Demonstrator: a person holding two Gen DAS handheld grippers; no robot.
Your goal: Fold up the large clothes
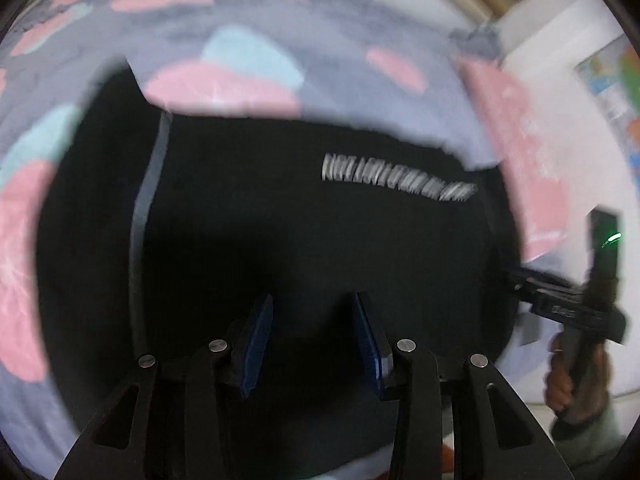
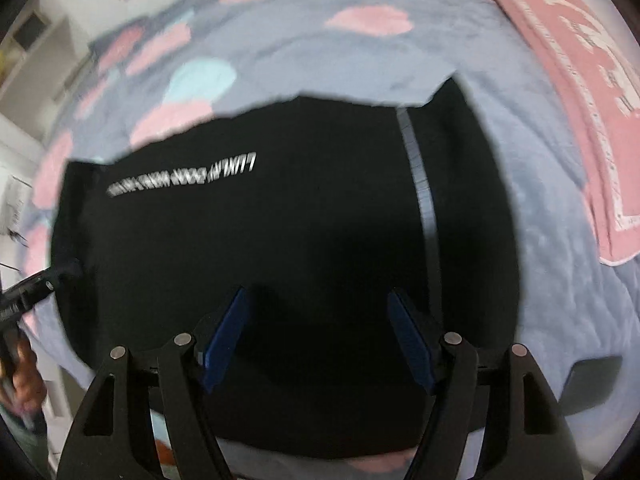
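A large black garment (image 1: 304, 232) with a line of white lettering (image 1: 396, 180) and a grey stripe (image 1: 146, 200) lies flat on the bed. It also shows in the right wrist view (image 2: 280, 240), with the lettering (image 2: 184, 178) at the left and the stripe (image 2: 420, 184) at the right. My left gripper (image 1: 314, 308) is open above the garment, its blue pads (image 1: 256, 344) apart and empty. My right gripper (image 2: 320, 300) is open above the garment too, its pads (image 2: 224, 340) wide apart. The right gripper also shows at the garment's right edge in the left wrist view (image 1: 520, 276).
The bed has a grey-blue cover (image 2: 320, 64) with pink and light blue patches. A pink folded cloth (image 2: 592, 100) lies at the right of the bed, also seen in the left wrist view (image 1: 520, 152). A dark object (image 2: 588, 384) lies on the cover at the lower right.
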